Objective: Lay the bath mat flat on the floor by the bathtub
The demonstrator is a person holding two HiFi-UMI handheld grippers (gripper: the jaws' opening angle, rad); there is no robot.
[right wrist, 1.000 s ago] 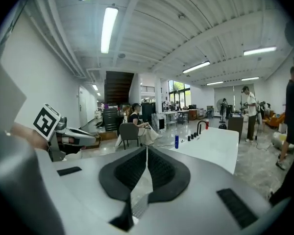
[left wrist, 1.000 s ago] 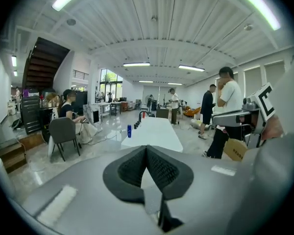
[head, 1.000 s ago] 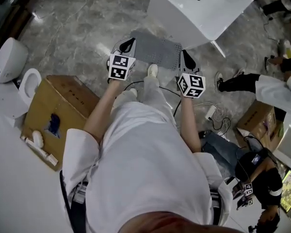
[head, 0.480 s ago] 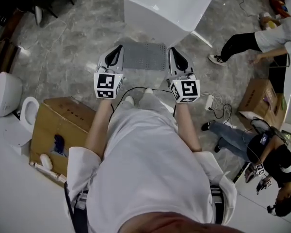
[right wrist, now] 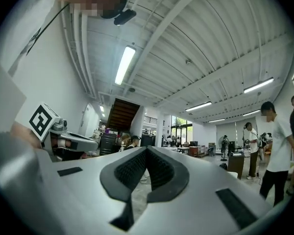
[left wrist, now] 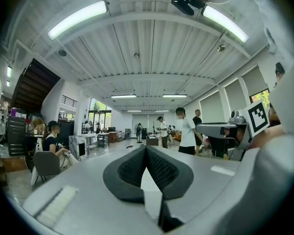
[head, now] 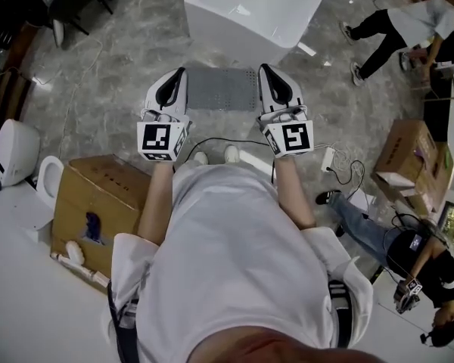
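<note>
The grey perforated bath mat (head: 221, 89) is stretched between my two grippers, in front of the white bathtub (head: 250, 10). My left gripper (head: 177, 76) is at the mat's left edge and my right gripper (head: 265, 72) at its right edge. In the left gripper view the left gripper (left wrist: 147, 150) has its jaws meeting at the tips, with a pale strip pinched below. The right gripper (right wrist: 147, 151) looks the same in the right gripper view. Both point up toward the ceiling. Whether the mat touches the floor I cannot tell.
A cardboard box (head: 98, 203) and a toilet (head: 11, 153) are to my left. A power strip with cables (head: 329, 157) and another box (head: 405, 153) lie to the right. People stand at the upper right (head: 397, 25), and one sits at the lower right (head: 408, 255).
Both grippers have tilted upward and spread a little, so their views show more ceiling. The mat has stayed between them, closer to the tub. People at the right have walked on.
</note>
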